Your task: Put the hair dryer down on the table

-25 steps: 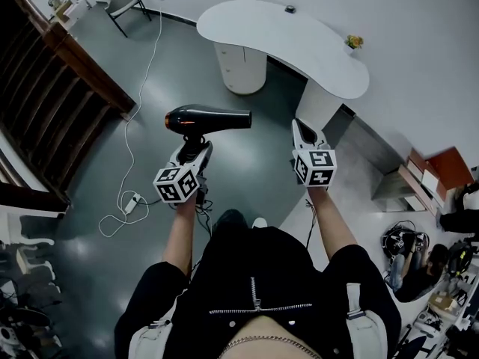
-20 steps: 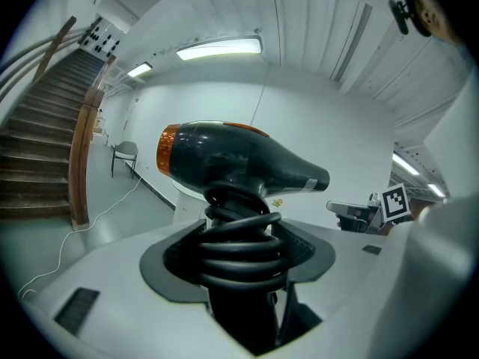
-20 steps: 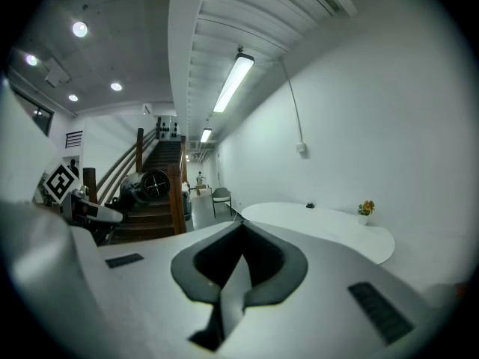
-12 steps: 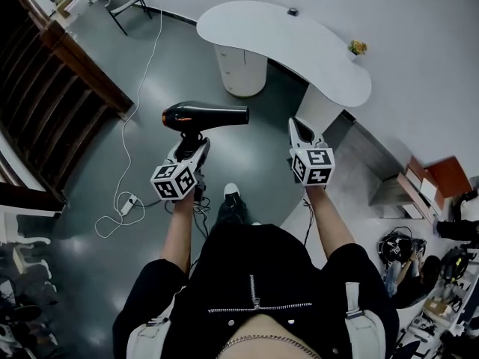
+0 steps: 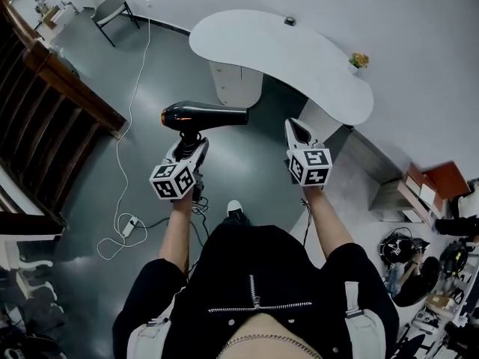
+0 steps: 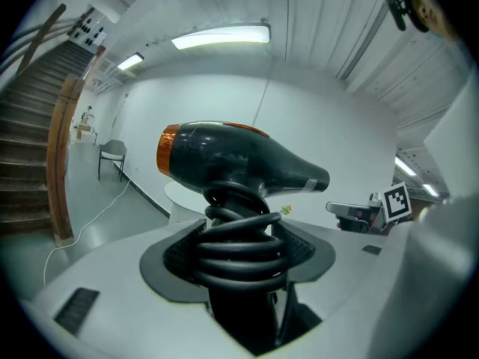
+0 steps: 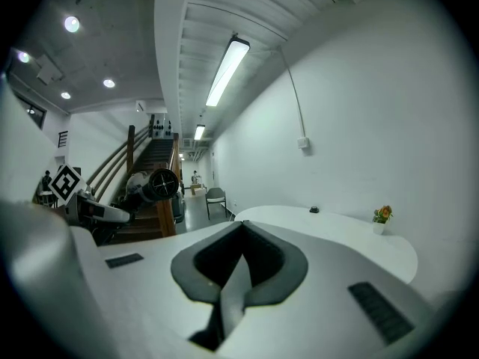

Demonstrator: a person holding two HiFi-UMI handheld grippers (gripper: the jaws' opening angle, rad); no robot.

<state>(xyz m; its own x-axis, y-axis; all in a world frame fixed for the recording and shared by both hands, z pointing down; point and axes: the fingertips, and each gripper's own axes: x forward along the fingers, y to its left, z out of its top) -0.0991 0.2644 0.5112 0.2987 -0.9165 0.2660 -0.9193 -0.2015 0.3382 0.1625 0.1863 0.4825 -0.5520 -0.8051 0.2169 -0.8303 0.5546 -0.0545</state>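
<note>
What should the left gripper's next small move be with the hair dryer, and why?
Probably carry it forward toward the white table: the left gripper grips the hair dryer by its handle, over the floor, short of the table.

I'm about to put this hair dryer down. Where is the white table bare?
Nearly the whole table is bare: its left lobe and the wide middle, between the small dark thing at the far edge and the flower pot at the right end. Only that right tip is tight.
</note>
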